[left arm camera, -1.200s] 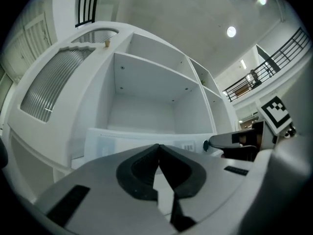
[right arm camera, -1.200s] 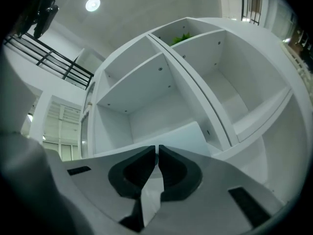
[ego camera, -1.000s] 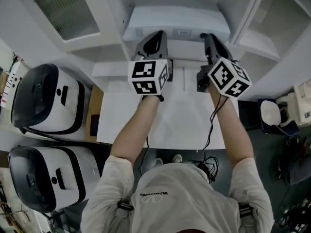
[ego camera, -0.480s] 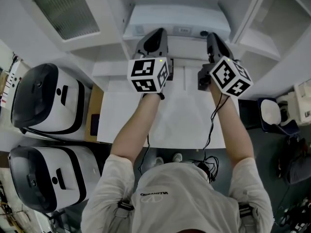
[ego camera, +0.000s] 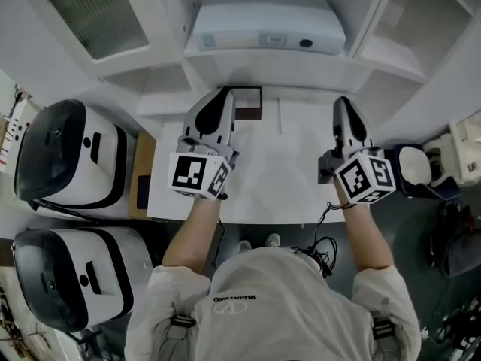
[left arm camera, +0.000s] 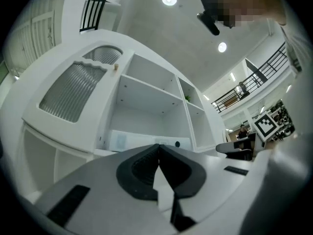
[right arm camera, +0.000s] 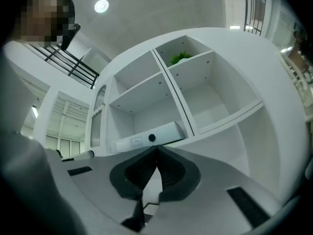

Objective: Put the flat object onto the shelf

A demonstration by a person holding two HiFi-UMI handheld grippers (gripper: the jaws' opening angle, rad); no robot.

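Both the left claw [ego camera: 219, 96] and right claw [ego camera: 343, 104] are hovering clenched and empty over the counter [ego camera: 278, 179]. The box [ego camera: 267, 28] is lying on the shelf [ego camera: 301, 65], well beyond both.

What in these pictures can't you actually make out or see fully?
- Label on the white box: too small to read, every view.
- Dark square thing on the table: head view, partly hidden behind the left gripper.
- Green plant: right gripper view, mostly hidden by a shelf board.
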